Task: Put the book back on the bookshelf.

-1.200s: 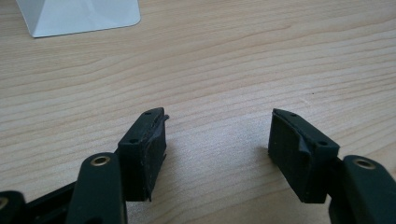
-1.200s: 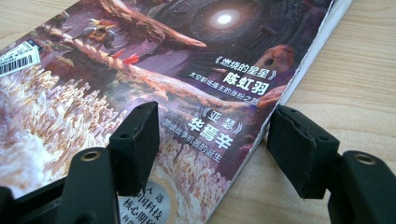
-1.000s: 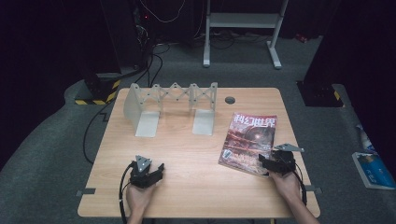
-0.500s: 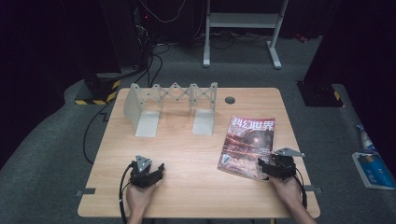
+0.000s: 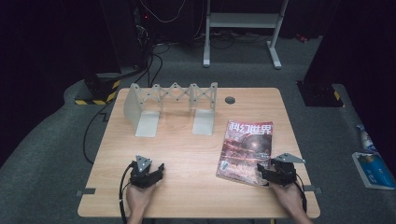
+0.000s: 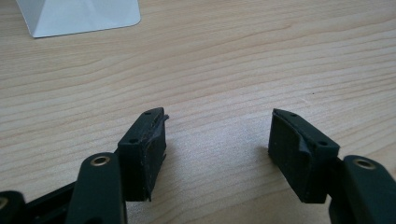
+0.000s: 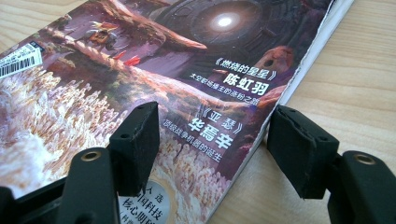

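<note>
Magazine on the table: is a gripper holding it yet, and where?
Not yet. The right gripper straddles the magazine's near corner with open jaws; the left gripper is open over bare table.

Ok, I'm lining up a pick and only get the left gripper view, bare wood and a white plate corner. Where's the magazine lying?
Observer: The glossy colour-covered magazine lies flat on the right half of the light wooden table, well apart from the left tool.
Operator: Is the right tool on it?
Observer: The right tool is at its near right corner with its jaws open. One is above the cover, the other past its edge over the wood.
Operator: And that white plate?
Observer: It is a foot of a white metal folding book rack standing at the table's far left.
</note>
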Demonstrator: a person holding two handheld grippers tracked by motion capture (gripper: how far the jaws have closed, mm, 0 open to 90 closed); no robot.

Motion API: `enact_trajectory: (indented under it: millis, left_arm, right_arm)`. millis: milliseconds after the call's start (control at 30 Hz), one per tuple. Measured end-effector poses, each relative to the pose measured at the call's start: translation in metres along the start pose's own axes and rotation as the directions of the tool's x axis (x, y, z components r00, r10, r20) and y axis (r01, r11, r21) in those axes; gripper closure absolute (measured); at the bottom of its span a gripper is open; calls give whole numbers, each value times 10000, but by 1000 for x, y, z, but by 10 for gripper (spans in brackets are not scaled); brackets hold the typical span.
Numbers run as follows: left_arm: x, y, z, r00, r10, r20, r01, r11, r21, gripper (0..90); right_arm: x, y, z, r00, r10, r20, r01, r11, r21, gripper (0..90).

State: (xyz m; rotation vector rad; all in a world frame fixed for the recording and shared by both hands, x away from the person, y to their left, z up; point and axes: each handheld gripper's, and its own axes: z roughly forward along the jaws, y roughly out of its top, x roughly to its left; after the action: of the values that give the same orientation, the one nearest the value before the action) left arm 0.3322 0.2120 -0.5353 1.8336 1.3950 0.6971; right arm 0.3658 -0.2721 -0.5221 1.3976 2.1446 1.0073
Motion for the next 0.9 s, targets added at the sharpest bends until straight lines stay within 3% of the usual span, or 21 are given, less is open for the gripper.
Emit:
enact_trajectory:
  millis: [900]
  left_arm:
    - [0, 0, 0, 10000, 19, -3, -19, 10000, 17, 364]
  right_arm:
    - [18, -17, -15, 9964, -492, -684, 488, 9988, -83, 352]
